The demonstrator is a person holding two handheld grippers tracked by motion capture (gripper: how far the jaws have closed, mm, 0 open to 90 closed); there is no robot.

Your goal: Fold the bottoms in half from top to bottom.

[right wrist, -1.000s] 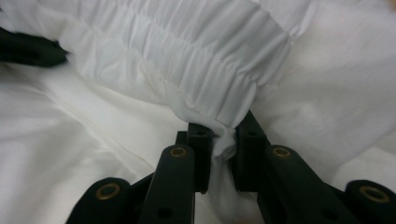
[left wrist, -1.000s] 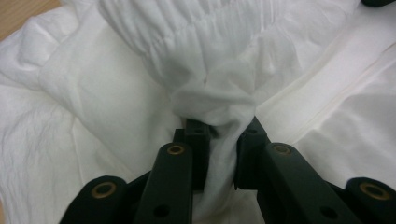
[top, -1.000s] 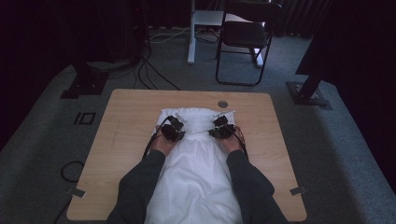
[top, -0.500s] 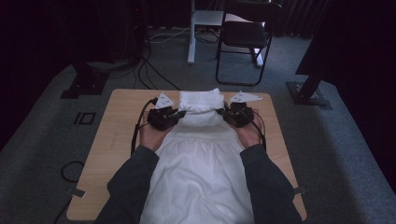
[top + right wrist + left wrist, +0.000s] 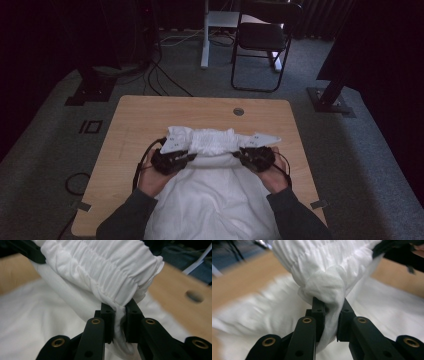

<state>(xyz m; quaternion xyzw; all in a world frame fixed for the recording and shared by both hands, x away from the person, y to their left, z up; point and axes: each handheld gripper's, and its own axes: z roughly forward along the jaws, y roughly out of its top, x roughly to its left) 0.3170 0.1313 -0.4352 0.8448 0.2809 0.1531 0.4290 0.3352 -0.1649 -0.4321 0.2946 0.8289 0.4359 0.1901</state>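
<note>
Both pinching the white garment (image 5: pixel 212 200) at its gathered waistband (image 5: pixel 214 141): left gripper (image 5: pixel 191 157) on the left end, right gripper (image 5: pixel 239 154) on the right. Band stretched left to right between them, lifted over the middle of the wooden table (image 5: pixel 135 120); rest spread toward the near edge. Chair (image 5: pixel 262 37) beyond, on grey carpet.

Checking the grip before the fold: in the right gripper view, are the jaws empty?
No: the right gripper has its jaws closed on the gathered edge of the white cloth, with fabric pinched between them.
</note>
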